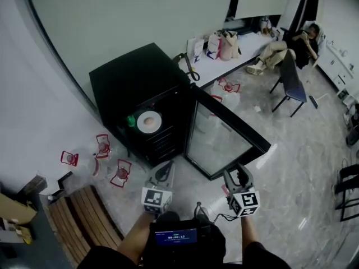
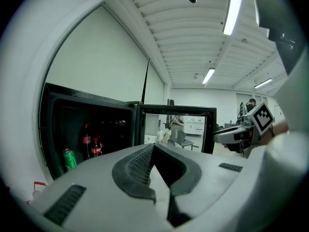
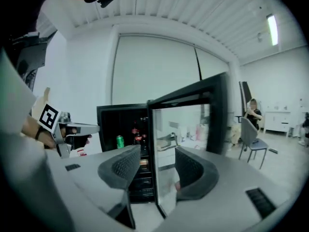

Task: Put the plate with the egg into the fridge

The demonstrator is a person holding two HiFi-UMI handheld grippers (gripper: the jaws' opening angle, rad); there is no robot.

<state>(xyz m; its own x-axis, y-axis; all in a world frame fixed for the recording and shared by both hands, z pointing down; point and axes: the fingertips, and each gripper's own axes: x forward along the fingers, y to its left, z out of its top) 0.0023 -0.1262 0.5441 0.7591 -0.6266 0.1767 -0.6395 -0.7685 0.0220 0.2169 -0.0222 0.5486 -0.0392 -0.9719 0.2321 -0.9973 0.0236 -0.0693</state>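
Left hand-held gripper (image 1: 164, 171) is hovering in front of the fridge (image 1: 134, 74) with its jaws pressed together and nothing between them. Inside the black fridge, a green can (image 1: 130, 120) is standing on a shelf near the top. Just beside it, to the right, the white plate (image 1: 141, 123) is sitting with the egg (image 1: 149, 121) lying on its middle, so the task's thing is looking delivered.

Should it need shifting, I am judging the plate to be stiff, fairly light and smooth-glazed, so likely slippery between pads. The bare rim nearest the opening is looking like the place to pinch. The plate is wanting to be kept level, since the egg is probably loose, fragile and free to slide.

Further right, the glass door (image 1: 221, 133) is hanging wide open. Right hand-held gripper (image 1: 233, 174) is floating near the door's free edge, jaws apart and empty.
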